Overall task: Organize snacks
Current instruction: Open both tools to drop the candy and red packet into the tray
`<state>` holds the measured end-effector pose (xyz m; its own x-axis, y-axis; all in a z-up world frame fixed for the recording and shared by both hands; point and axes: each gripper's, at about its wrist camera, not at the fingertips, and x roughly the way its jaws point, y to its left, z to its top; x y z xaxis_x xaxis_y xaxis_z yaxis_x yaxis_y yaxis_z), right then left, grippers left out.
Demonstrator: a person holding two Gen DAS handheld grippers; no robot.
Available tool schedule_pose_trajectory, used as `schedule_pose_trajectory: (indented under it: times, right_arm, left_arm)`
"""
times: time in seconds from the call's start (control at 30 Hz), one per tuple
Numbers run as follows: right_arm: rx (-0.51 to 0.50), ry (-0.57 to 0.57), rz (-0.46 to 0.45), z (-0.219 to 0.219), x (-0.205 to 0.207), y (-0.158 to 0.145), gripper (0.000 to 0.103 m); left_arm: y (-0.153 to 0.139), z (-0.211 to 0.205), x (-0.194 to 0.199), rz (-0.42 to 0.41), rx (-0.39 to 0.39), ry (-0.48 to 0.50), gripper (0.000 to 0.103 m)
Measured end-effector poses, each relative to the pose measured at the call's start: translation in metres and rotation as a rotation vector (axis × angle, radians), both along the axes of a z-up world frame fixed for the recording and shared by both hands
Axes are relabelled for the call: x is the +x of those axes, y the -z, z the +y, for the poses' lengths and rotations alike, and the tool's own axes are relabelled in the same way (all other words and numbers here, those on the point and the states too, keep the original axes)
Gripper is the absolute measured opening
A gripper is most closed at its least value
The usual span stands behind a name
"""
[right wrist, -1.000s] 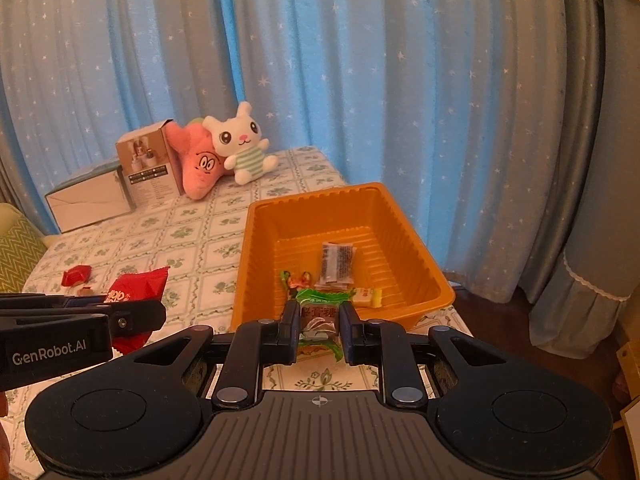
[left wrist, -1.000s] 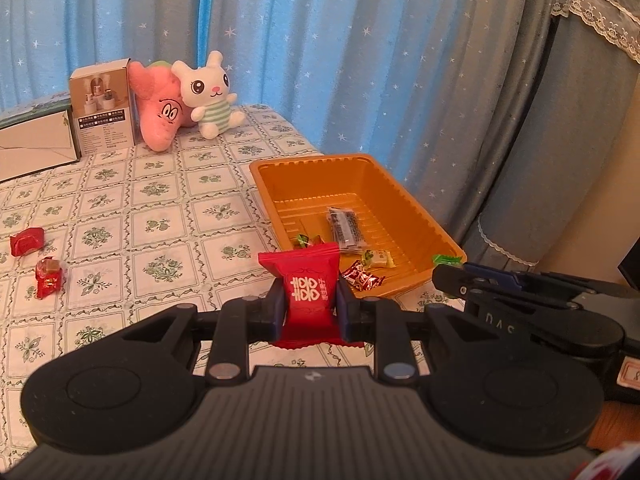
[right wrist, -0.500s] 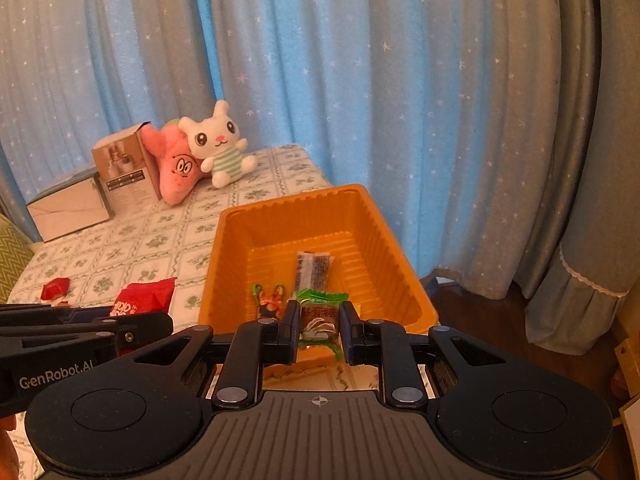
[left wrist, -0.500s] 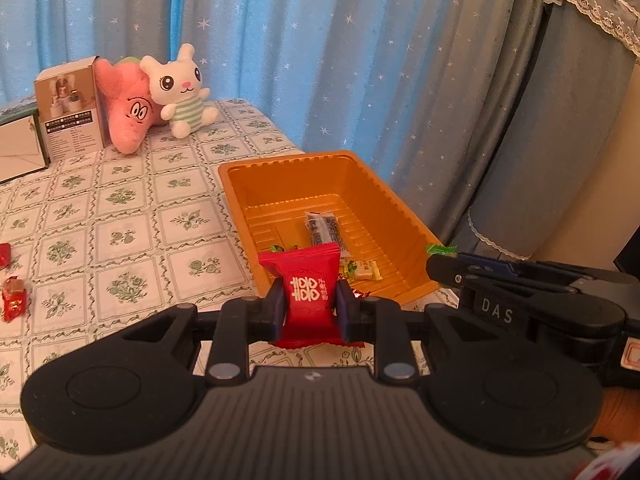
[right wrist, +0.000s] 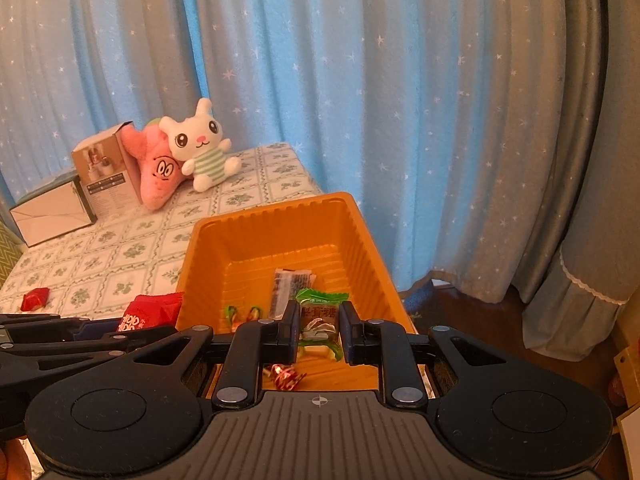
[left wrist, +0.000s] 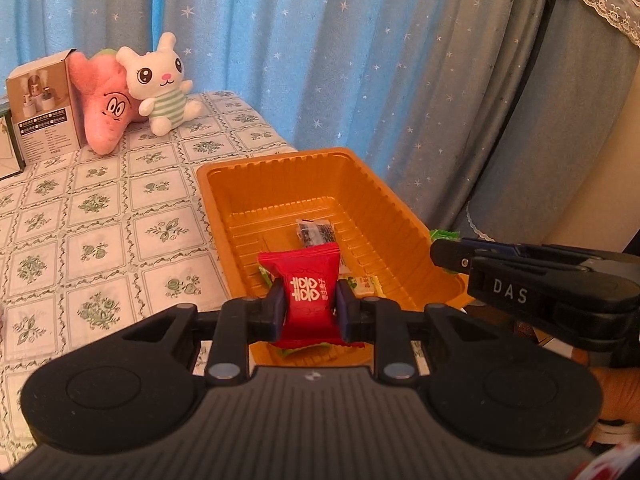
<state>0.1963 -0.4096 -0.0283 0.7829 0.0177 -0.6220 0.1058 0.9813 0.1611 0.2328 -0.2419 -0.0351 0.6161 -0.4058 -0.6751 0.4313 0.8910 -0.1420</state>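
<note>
Two handheld grippers are converging on an orange plastic tray at centre frame. The left gripper is clenching a red candy packet upright over the tray's near end, while the right gripper is pinching a green-wrapped sweet above the tray floor — both apparently poised to drop. One red candy is lying on the floral tablecloth at the right view's left edge.
</note>
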Motion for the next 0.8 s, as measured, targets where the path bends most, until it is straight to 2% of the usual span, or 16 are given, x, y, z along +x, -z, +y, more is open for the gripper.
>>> schedule_pose_trajectory:
  times: [0.53, 0.6, 0.8]
  right_arm:
    - [0.014, -0.005, 0.028, -0.011, 0.027, 0.013, 0.021]
    - [0.015, -0.006, 0.029, -0.011, 0.027, 0.013, 0.021]
    - [0.021, -0.005, 0.032, -0.012, 0.027, 0.014, 0.021]
  left_arm:
    - [0.024, -0.016, 0.038, 0.021, -0.004, 0.009, 0.023]
    - [0.028, -0.018, 0.042, 0.036, 0.009, 0.008, 0.027]
    - [0.026, -0.003, 0.036, 0.033, 0.002, -0.026, 0.027]
